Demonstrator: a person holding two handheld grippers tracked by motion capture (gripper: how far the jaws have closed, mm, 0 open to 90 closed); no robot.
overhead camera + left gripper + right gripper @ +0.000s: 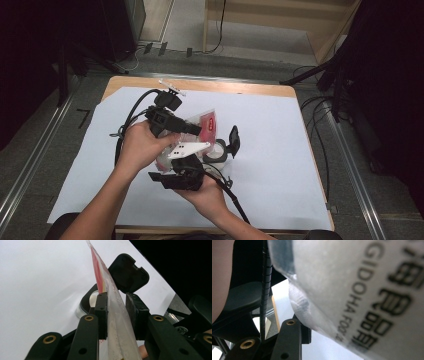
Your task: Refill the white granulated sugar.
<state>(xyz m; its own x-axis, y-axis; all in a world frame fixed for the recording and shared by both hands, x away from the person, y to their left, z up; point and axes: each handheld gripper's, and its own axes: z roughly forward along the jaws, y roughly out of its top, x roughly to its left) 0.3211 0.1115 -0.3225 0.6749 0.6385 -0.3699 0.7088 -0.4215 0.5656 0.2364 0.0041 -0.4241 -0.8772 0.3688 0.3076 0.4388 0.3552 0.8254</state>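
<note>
Nearest us, the right gripper [182, 176] sits low at the table's near edge, the plastic packet [352, 285] pressed across its camera; whether its jaws pinch it, I cannot tell. Just beyond, the left gripper [116, 311] has its jaws clamped on the packet's [202, 125] thin edge, holding it upright above an open round container [220, 150] with its black lid [233, 137] flipped back. Looks like a tear-open step; next calls for pulling the hands apart. White sheet [280, 150] covers the table; beyond, grey floor and cables [320, 105].
</note>
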